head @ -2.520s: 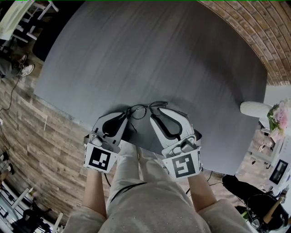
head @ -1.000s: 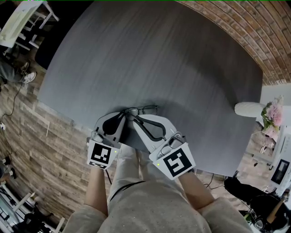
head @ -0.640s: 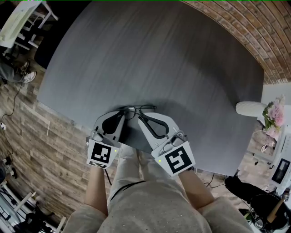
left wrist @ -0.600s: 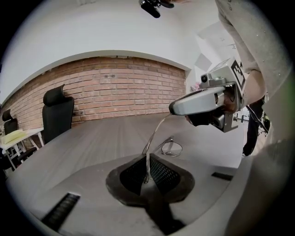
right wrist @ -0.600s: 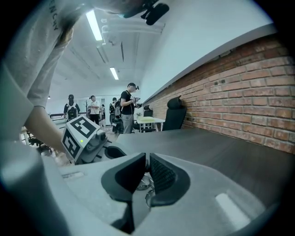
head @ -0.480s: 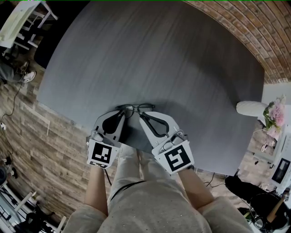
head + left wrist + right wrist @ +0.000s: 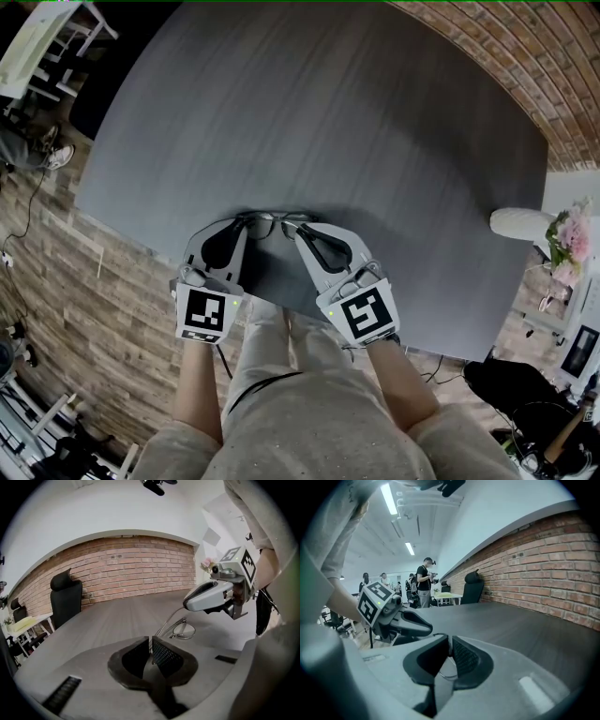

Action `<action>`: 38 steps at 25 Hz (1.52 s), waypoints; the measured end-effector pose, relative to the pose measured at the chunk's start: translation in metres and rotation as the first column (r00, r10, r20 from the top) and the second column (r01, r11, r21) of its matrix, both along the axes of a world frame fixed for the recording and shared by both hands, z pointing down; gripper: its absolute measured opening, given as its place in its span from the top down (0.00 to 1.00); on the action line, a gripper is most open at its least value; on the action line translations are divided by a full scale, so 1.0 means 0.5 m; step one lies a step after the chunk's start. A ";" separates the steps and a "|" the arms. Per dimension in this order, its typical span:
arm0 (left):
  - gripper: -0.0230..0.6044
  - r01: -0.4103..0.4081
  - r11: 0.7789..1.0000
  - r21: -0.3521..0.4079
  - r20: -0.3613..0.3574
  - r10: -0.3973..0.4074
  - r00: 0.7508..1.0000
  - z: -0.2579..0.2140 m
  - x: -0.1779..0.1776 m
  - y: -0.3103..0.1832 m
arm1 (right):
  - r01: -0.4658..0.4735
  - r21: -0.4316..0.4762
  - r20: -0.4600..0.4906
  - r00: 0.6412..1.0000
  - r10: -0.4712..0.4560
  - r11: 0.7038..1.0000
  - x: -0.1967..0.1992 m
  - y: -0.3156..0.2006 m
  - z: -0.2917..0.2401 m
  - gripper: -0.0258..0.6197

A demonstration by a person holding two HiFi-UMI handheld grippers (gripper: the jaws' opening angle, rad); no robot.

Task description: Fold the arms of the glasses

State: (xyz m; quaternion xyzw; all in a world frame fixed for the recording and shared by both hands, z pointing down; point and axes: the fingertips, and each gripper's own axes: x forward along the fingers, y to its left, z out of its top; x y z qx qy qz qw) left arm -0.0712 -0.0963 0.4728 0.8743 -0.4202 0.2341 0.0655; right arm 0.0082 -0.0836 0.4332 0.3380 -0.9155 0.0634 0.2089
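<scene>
Glasses (image 7: 272, 221) hang low by the counter's (image 7: 328, 112) near edge, pinched from both sides by closed fingers of left gripper (image 7: 242, 223) and right gripper (image 7: 298, 231), which has swung inward; folding looks nearly done.

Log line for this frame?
left gripper: jaws shut on arm of dark wire-framed glasses | right gripper: jaws shut on same glasses | place: grey table, near edge

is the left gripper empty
No, the left gripper is shut on a thin arm of the glasses.
</scene>
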 end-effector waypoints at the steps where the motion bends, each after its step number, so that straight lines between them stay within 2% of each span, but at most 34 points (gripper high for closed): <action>1: 0.93 0.003 1.000 -0.006 0.014 -0.003 1.000 0.003 -0.003 -0.003 | -0.001 -0.001 -0.003 1.000 0.001 1.000 0.001 -0.002 0.003 0.92; 6: 0.93 0.018 1.000 0.009 0.008 -0.018 1.000 -0.006 0.002 -0.029 | -0.022 -0.020 -0.001 1.000 0.022 1.000 0.008 -0.010 0.013 0.92; 12: 0.93 -0.004 0.999 -0.034 0.064 0.006 0.998 0.021 0.005 -0.031 | -0.034 -0.049 -0.025 0.999 0.033 0.998 0.012 -0.015 0.041 0.92; 19: 0.93 -0.015 0.999 -0.053 0.057 0.018 0.998 0.027 0.009 -0.030 | -0.047 -0.085 -0.072 0.997 0.041 0.995 0.016 -0.017 0.070 0.92; 26: 0.93 -0.023 0.998 -0.063 0.052 0.026 0.998 0.030 0.011 -0.033 | -0.055 -0.084 -0.106 0.993 0.046 0.995 0.020 -0.018 0.093 0.92; 31: 0.93 -0.023 0.998 -0.063 0.052 0.026 0.998 0.029 0.011 -0.033 | -0.063 -0.077 -0.163 0.985 0.049 0.995 0.026 -0.013 0.104 0.92; 38: 0.93 -0.027 0.998 -0.061 0.056 0.031 0.998 0.030 0.011 -0.031 | -0.065 -0.081 -0.162 0.985 0.051 0.995 0.026 -0.014 0.105 0.91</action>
